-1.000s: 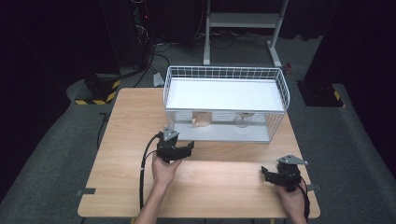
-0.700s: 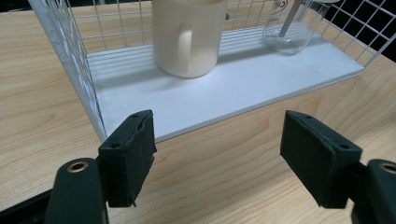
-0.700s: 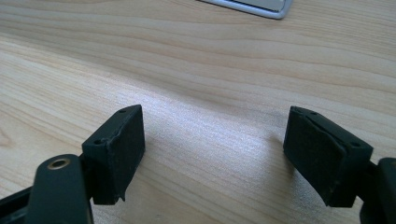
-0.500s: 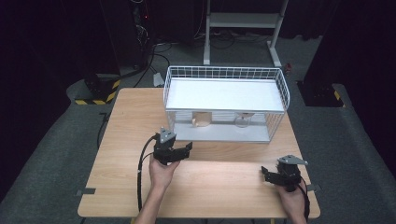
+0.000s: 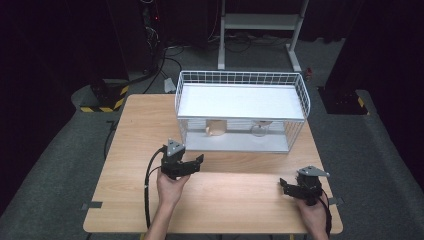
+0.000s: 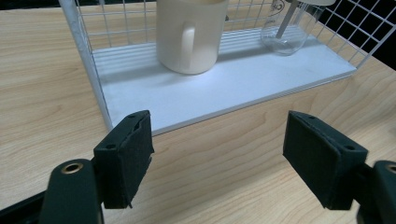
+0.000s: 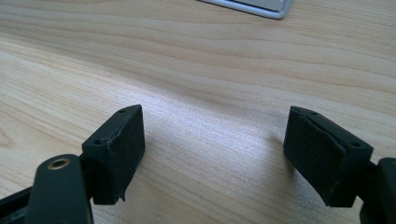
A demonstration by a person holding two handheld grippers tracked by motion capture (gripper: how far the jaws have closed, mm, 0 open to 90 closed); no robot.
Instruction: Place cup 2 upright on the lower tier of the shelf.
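Cream mug [image 6: 189, 35] is sitting inside the white wire rack [image 5: 240, 107]; left gripper [image 5: 192, 162] and right gripper [image 5: 287, 186] are both hanging released nearby.

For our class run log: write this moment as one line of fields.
left gripper: open, facing mug | right gripper: open, over table | mug, glass jar: on rack lower shelf

Ahead of my left gripper [image 6: 217, 161], bare table [image 6: 224, 154] runs to the rack's open front [image 6: 219, 100], where a mug [image 6: 189, 35] blocks deeper passage.
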